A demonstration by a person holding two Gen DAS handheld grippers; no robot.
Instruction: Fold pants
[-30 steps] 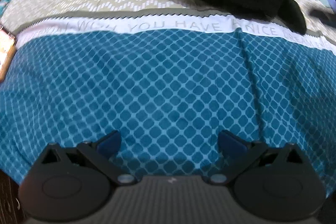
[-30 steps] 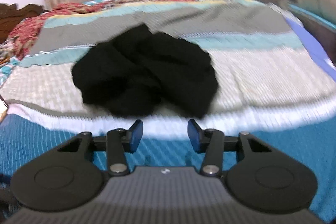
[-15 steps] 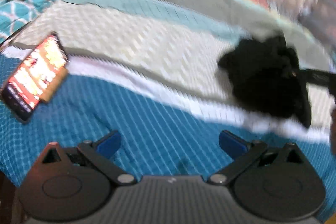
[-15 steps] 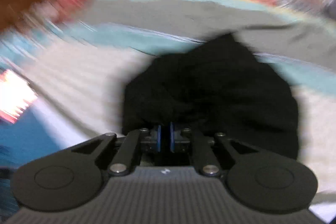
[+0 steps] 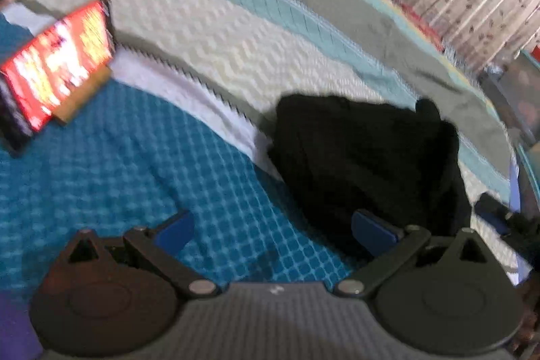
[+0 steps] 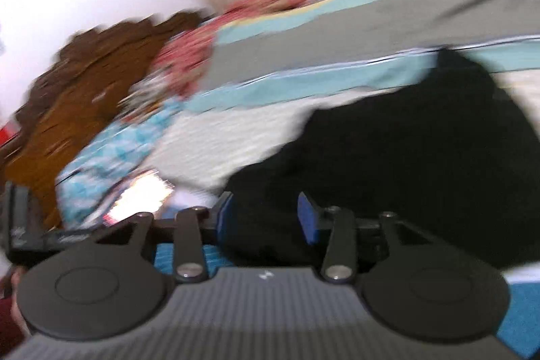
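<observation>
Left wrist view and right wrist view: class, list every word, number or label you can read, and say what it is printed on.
None can be read.
Phone screen: bright red and yellow content, too blurred to read.
Bedspread: only patterns show, no legible lettering.
Small pale logo on each claw body: a mark, not readable text.

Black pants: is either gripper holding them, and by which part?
Neither. The left gripper is open over the bedspread; the right gripper is opening around the black pants.

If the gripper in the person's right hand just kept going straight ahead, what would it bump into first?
Most likely the black pants. They lie bunched on the bedspread right ahead of the right gripper, whose jaws are opening. The picture is blurred, so depth is uncertain.
</observation>
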